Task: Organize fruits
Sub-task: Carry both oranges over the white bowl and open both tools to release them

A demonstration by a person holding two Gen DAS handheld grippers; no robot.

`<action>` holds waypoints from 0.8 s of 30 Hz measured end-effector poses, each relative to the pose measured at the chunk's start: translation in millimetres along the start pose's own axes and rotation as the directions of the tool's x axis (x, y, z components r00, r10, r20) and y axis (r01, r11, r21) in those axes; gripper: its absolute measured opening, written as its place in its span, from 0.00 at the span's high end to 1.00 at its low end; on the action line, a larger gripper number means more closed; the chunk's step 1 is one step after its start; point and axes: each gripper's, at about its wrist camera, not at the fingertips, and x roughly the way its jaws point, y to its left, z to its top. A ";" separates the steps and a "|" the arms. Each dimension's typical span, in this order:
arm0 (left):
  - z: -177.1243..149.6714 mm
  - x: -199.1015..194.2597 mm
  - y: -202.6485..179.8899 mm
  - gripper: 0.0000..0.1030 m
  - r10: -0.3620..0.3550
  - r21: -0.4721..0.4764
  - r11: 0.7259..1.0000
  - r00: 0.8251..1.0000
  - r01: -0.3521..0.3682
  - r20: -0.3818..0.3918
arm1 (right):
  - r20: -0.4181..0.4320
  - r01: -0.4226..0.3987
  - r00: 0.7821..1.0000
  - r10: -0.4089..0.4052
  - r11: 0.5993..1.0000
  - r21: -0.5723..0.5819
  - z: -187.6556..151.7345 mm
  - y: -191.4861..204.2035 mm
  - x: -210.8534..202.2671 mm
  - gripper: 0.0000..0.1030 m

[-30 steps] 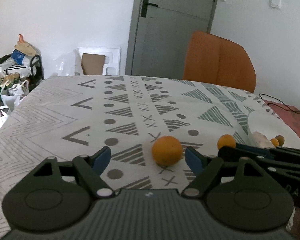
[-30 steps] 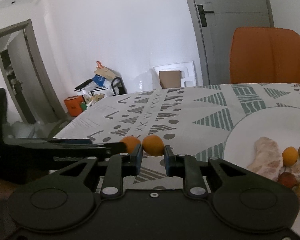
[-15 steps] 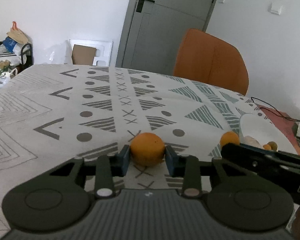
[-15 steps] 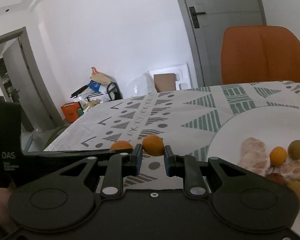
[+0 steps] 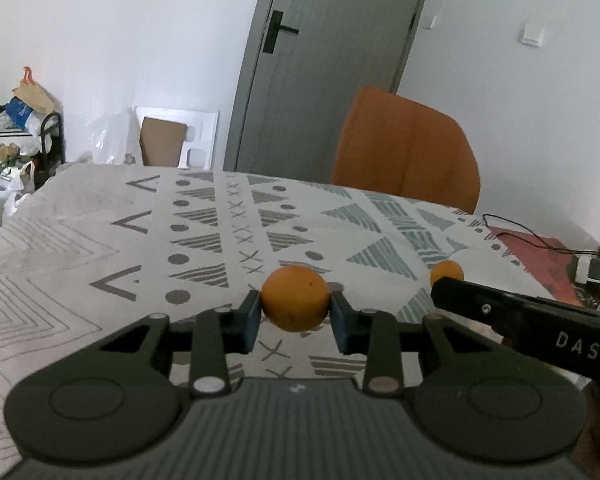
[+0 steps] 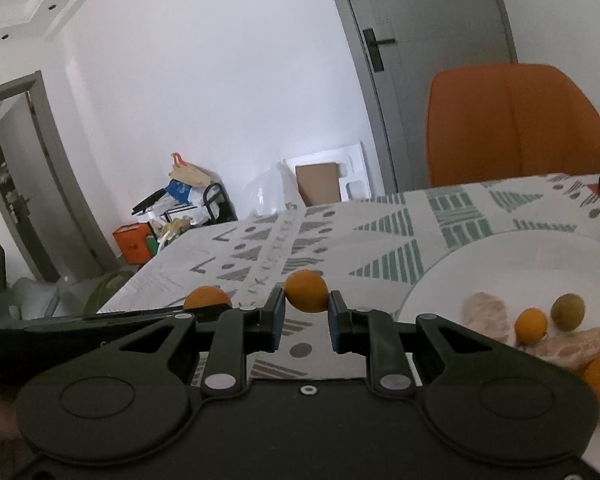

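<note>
The left gripper [image 5: 295,322] has just closed its jaws and now pinches an orange fruit [image 5: 295,298] between its blue pads [image 5: 252,322], the fruit lifted just above the patterned tablecloth [image 5: 100,240]. To the right in the left wrist view, the other tool's black body crosses the frame with white letters "DAS" readable on its side.

The right gripper [image 6: 305,322] clamps a smaller orange fruit [image 6: 306,291] at its fingertips, jaws narrow, held over the cloth just left of a white plate [image 6: 480,264]. The plate, at the near right, carries two peeled citrus segments [image 6: 490,316], a small orange fruit [image 6: 531,325], a greenish-brown round fruit [image 6: 567,311] and part of another orange one at the frame's edge.

At the far side stand an orange chair [image 6: 516,124] and a grey door [image 5: 332,60]. A thin black cable [image 5: 528,234] lies on the far right of the table.
</note>
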 end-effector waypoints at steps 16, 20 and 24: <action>-6.6 -25.5 -36.7 0.66 -0.056 0.038 0.998 0.998 0.055 0.036 | 0.059 0.078 0.995 -0.080 0.996 0.044 -7.7 -24.3 -50.4 0.80; -7.9 -27.6 -50.4 0.66 -0.079 0.056 0.995 0.996 0.077 0.041 | 0.071 0.106 0.991 -0.110 0.993 0.060 -9.7 -36.3 -62.0 0.80; -8.3 -28.4 -61.6 0.66 -0.097 0.069 0.993 0.995 0.094 0.040 | 0.083 0.130 0.987 -0.136 0.989 0.074 -10.6 -48.5 -71.5 0.80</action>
